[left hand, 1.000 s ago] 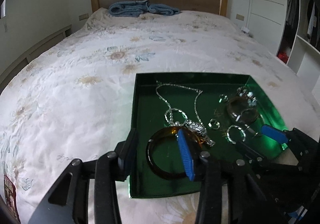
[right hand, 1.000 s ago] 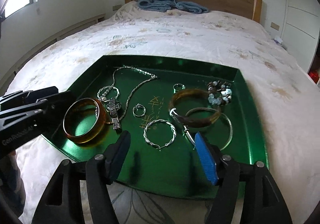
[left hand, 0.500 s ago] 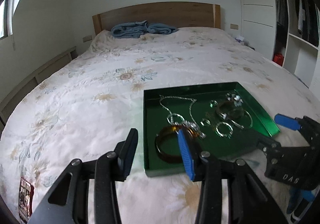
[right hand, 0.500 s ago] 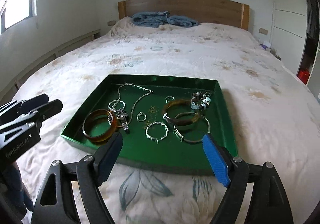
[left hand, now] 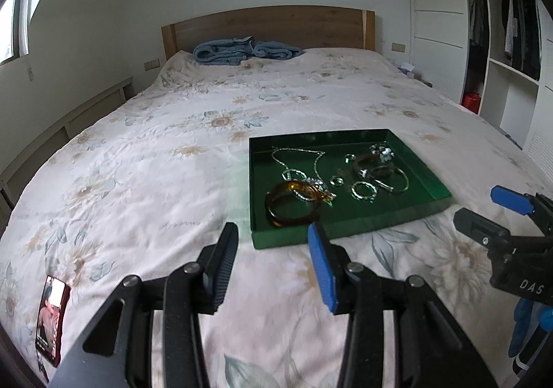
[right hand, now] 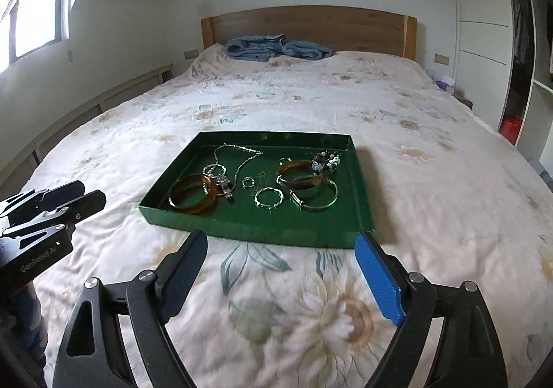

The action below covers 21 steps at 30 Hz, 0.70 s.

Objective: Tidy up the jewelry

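both sets of fingers, left gripper (left hand: 273, 249) and right gripper (right hand: 281, 267), apart and empty; right's just been opening. green tray (right hand: 255, 232) of jewelry ahead of fingers; looks finished, next just check.

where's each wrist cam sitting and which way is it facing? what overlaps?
Left wrist: on the left gripper, looking down the bed toward the headboard; green tray ahead-right; own open fingers plus the right gripper at the right edge.
Right wrist: on the right gripper, same heading; tray centred ahead; own wide-open fingers, left gripper at the left edge.
Shared: tray, amber bangle, blue blanket, headboard.
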Motion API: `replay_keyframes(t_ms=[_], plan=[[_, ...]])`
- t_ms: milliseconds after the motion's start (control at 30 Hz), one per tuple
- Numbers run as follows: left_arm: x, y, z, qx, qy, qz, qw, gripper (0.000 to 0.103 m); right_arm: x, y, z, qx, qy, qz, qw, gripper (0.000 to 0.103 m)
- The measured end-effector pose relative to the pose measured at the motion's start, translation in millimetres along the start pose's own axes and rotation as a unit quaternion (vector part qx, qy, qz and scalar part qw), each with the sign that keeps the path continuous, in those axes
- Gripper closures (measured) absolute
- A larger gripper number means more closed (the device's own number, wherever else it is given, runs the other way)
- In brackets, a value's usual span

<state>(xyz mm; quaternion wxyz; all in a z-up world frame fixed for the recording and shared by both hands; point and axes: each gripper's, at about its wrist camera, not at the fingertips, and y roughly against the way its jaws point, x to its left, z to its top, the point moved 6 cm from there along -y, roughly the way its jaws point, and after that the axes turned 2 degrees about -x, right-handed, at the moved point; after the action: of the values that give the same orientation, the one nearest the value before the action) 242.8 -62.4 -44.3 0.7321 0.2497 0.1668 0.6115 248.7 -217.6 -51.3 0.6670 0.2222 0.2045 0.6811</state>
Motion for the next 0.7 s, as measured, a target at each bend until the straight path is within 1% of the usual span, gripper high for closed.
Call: replay_keyframes(t_ms=[33, 67, 200, 267, 400, 700], plan=[[0, 4, -1, -0.001, 0.003, -0.002, 1.0000, 0.056, 0, 7, -1, -0.003, 0.000, 0.000, 1.000, 0.015], [1, 8, -2, -0.002, 0.006, -0.003, 1.0000, 0.055, 1, 12, -2, -0.005, 0.000, 0.000, 1.000, 0.014], [1, 27, -10, -0.009, 0.012, -0.007, 0.9999, 0.053, 4, 31, -9, -0.010, 0.003, 0.001, 1.000, 0.013], [2, 35, -13, -0.012, 0.013, -0.007, 0.9998, 0.051, 6, 39, -14, -0.010, 0.006, 0.002, 1.000, 0.013], [6, 47, -20, -0.016, 0.015, -0.009, 0.9997, 0.049, 10, 52, -22, -0.012, 0.007, 0.004, 1.000, 0.013], [15, 77, -34, -0.029, 0.013, 0.007, 0.9995, 0.049, 19, 77, -36, -0.015, 0.011, 0.005, 1.000, 0.013]])
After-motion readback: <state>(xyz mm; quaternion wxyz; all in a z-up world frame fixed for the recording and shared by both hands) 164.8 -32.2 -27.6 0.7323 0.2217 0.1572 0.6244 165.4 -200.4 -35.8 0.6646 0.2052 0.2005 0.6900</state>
